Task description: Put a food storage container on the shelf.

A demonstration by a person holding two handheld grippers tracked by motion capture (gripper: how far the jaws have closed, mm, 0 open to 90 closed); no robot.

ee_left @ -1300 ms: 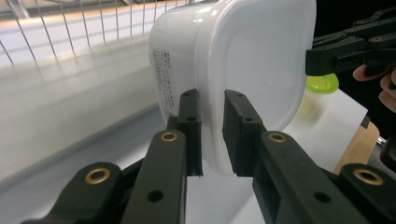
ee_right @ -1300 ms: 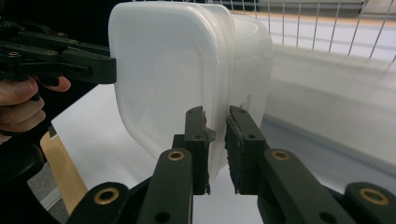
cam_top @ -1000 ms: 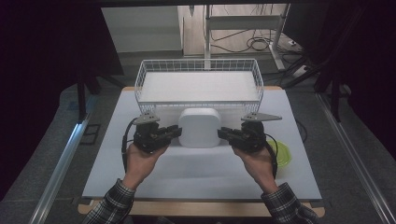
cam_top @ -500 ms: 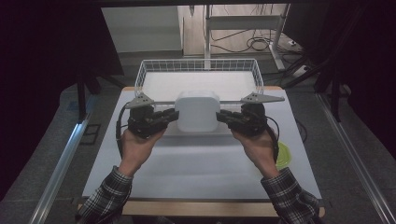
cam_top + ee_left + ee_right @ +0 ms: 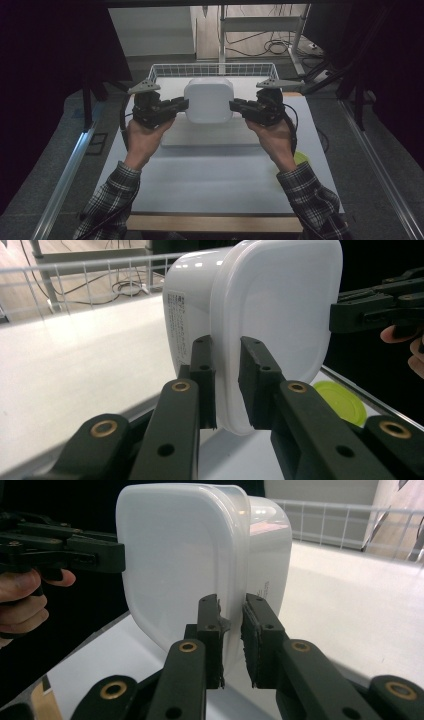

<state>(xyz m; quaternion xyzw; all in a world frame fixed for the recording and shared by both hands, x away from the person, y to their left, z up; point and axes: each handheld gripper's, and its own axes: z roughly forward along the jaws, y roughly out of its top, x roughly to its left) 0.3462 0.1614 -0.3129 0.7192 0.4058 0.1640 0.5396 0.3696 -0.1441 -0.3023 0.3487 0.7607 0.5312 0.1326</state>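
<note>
High view, a white plastic container (image 5: 208, 100) held in the air between a person's two grippers, above the table (image 5: 210, 180) and in front of the wire basket (image 5: 165, 70), left gripper (image 5: 181, 105) pinching its left rim, right gripper (image 5: 236, 106) clamped on the opposite rim, a green lid (image 5: 300, 158) lying by the right forearm.

A white lidded container (image 5: 260, 310) is clamped at its rim between the black jaws of the left gripper (image 5: 226, 385). Its far edge is met by the right gripper (image 5: 375, 310). A green disc (image 5: 340, 400) is seen below, a wire basket (image 5: 95, 270) behind.
</note>
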